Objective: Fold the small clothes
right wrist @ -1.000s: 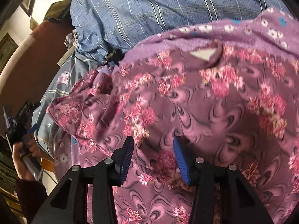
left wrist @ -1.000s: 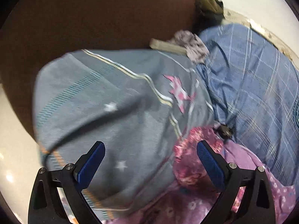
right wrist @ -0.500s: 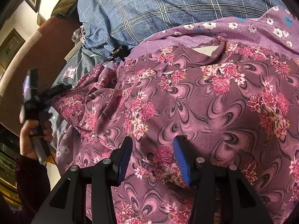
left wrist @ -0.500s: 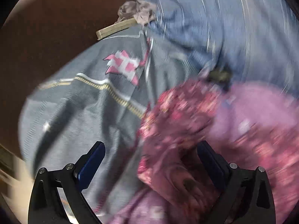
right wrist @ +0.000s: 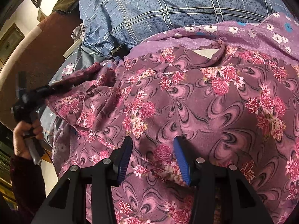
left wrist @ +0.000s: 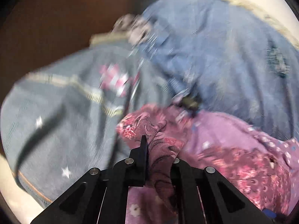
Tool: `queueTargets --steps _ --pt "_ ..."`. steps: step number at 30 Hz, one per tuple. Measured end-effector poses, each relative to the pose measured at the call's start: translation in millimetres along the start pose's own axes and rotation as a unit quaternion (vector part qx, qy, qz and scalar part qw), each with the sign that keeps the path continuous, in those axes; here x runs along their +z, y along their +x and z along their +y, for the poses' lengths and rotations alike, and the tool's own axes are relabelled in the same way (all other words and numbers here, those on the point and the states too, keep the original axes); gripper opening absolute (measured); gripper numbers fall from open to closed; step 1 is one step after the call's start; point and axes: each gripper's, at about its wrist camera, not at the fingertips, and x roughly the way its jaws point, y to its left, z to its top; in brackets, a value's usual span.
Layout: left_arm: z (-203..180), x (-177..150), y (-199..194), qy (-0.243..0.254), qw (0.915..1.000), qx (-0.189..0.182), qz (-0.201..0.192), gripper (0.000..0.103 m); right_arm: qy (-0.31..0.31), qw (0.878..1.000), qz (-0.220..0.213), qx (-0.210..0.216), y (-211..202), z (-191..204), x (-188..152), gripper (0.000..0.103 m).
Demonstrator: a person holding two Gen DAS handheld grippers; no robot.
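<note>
A maroon floral garment (right wrist: 186,102) lies spread over a purple flowered sheet (right wrist: 243,31). My right gripper (right wrist: 153,151) stands half open, its fingertips set down on the garment's near edge and a low fold of cloth between them; the blue pads stay bare. At the far left a hand (right wrist: 28,130) holds my left gripper (right wrist: 46,91), which pulls the garment's sleeve (right wrist: 78,78) out to the left. In the blurred left wrist view, the left gripper (left wrist: 149,147) is shut on that floral sleeve (left wrist: 160,141), and the cloth hides its right finger.
A blue checked cloth (right wrist: 158,9) is bunched behind the garment. A grey-blue cloth with stars and a pink motif (left wrist: 65,121) lies to the left, over a brown surface (left wrist: 56,18). A small patterned rag (left wrist: 130,26) sits at the back.
The left gripper swung from over the grey-blue cloth to the floral sleeve and closed on it; the sleeve is now drawn out leftward. The right gripper has stayed where it was.
</note>
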Motion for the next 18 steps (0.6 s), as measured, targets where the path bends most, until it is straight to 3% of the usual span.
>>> queueTargets --steps 5,7,10,11,13,15,18 --pt "-37 -13 -42 0.08 0.9911 -0.088 -0.059 0.006 0.027 0.996 -0.041 0.077 -18 -6 10 0.05" --pt "-51 -24 -65 0.111 0.9822 -0.134 -0.072 0.006 0.067 0.984 -0.061 0.154 -28 -17 15 0.058" --pt "-67 -45 -102 0.168 0.9614 -0.195 -0.098 0.006 0.121 0.953 -0.071 0.267 -29 -28 19 0.07" --pt "-70 -52 -110 0.185 0.9537 -0.212 -0.106 0.006 0.145 0.933 -0.069 0.323 -26 -31 20 0.07" --pt "-77 -63 -128 0.213 0.9357 -0.255 -0.119 0.006 0.184 0.897 -0.065 0.397 -19 -35 21 0.078" --pt "-78 -75 -139 0.235 0.9174 -0.296 -0.125 0.006 0.238 0.846 -0.061 0.473 -6 -39 20 0.087" --pt "-78 -89 -145 0.259 0.8989 -0.33 -0.129 0.006 0.292 0.788 -0.055 0.539 12 -42 19 0.089"
